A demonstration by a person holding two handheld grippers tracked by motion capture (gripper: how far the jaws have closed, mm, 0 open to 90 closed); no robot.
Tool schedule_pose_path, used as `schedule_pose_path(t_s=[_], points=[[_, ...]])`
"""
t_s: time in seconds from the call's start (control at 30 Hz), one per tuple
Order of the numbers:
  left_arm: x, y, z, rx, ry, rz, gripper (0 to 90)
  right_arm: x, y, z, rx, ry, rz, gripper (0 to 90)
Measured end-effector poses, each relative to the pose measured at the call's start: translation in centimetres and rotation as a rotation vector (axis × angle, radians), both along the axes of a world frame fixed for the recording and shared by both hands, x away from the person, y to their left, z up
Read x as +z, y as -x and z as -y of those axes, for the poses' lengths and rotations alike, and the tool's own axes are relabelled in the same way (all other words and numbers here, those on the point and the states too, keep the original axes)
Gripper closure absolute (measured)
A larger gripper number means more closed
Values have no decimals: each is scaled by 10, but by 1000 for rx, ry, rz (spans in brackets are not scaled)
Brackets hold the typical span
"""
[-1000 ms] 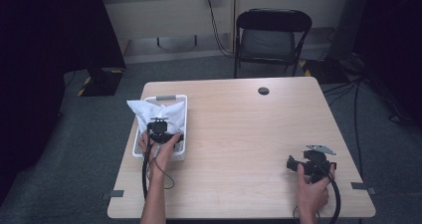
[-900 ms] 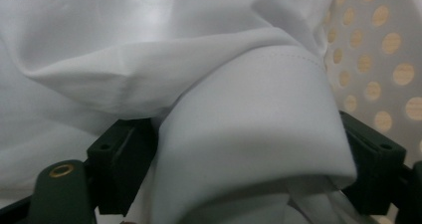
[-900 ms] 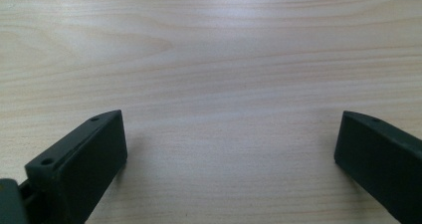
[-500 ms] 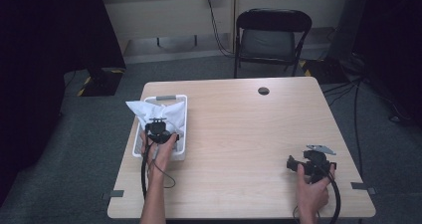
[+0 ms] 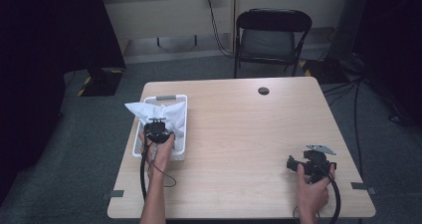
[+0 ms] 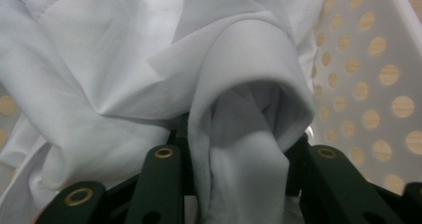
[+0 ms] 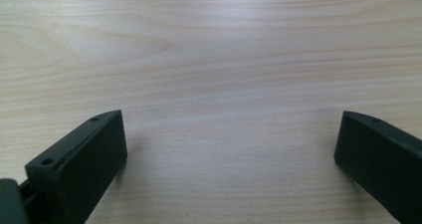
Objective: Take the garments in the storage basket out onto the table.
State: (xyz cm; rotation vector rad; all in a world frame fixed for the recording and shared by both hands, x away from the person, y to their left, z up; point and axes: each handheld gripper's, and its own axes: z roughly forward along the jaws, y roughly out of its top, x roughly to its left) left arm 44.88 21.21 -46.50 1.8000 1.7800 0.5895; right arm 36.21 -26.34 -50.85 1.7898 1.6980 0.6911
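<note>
L gripper [image 5: 158, 126] has moved slightly farther into basket [image 5: 182, 134] at desk [image 5: 239, 134] left, clamped on white cloth [image 6: 239, 134]. R gripper [image 7: 231, 154] jaws apart, near right, unmoved.

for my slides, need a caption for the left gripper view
Left gripper pinching a fold of white cloth inside the perforated white basket.
</note>
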Motion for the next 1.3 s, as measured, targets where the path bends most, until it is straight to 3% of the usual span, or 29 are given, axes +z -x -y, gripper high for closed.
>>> schedule_pose_path(t_s=[0.33,0.6,0.97,1.3], points=[[0,1,-2,-14,10,18,742,0,0,0,0,0,0,0],[1,2,-5,-7,38,36,752,0,0,0,0,0,0,0],[5,5,-6,-3,46,71,748,0,0,0,0,0,0,0],[13,11,-8,2,61,121,746,0,0,0,0,0,0,0]])
